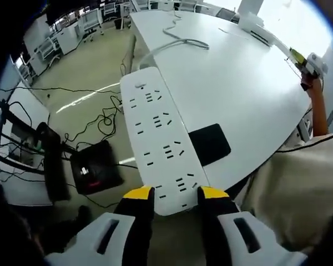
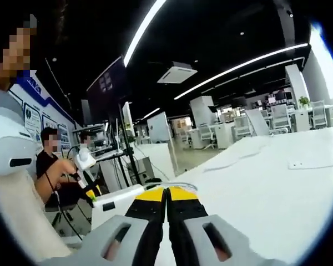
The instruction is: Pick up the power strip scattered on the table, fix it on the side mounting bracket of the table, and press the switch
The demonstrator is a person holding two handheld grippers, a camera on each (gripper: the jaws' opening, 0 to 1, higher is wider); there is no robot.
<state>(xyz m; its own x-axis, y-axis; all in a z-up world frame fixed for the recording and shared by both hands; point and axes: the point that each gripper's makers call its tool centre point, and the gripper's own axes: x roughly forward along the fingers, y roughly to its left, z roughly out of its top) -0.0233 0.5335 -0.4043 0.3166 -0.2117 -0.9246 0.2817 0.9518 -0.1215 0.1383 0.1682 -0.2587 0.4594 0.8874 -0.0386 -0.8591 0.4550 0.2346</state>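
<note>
White table [image 1: 250, 94]: black pad [image 1: 210, 143] beside power strip [image 1: 158, 136] (left gripper [image 1: 176, 193] clamping end).

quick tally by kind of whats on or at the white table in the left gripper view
power strip: 1, white, held at its near end by the left tongs
black pad: 1, flat on the table
cable: 1, pale, trailing from the strip's far end
total: 3

White table [image 1: 250, 83]; black pad [image 1: 210, 143] atop
</note>
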